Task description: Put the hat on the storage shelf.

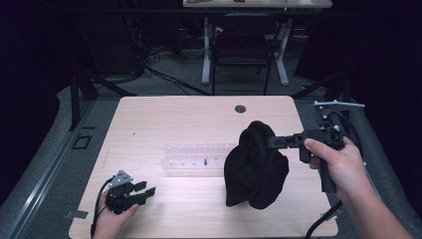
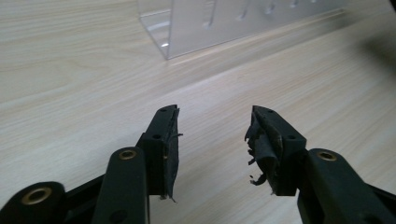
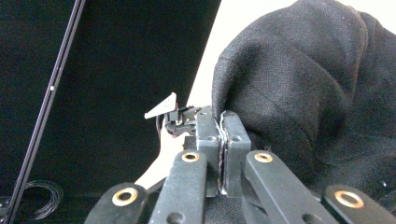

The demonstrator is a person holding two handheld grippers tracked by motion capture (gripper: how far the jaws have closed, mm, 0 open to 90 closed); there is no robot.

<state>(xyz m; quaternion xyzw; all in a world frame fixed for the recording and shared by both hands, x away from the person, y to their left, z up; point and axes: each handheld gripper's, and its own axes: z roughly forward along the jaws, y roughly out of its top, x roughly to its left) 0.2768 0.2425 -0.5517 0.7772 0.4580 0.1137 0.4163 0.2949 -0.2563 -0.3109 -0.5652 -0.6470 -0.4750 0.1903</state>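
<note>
The right gripper (image 1: 272, 142) is held up over the right half of the wooden table (image 1: 149, 119), and its two jaws are pressed tight on a fold of black cloth (image 1: 255, 167). The cloth hangs down from that pinch in a bunched, rumpled mass, its lower end reaching the tabletop or very nearly so; from the high view I cannot quite tell whether it touches. In the right gripper view the right gripper (image 3: 222, 140) shows a thin edge of the black cloth (image 3: 299, 88) squeezed between the closed pads, with the rest of the fabric billowing up to the right of the jaws. It looks like a garment of some sort, though the folds hide its shape.

The left gripper (image 1: 145, 187) sits low at the near left corner of the table, well apart from the cloth, held in the person's left hand (image 1: 112, 219). In the left gripper view the left gripper (image 2: 212, 135) has its jaws spread with nothing between them, only bare wood beneath, and the pads (image 2: 264, 140) are worn and frayed.

Between the two grippers, near the middle of the table, stands a clear acrylic rack (image 1: 199, 159) with small pegs along it, just left of the hanging cloth. The clear acrylic rack (image 2: 219, 23) shows again beyond the open left jaws.
</note>
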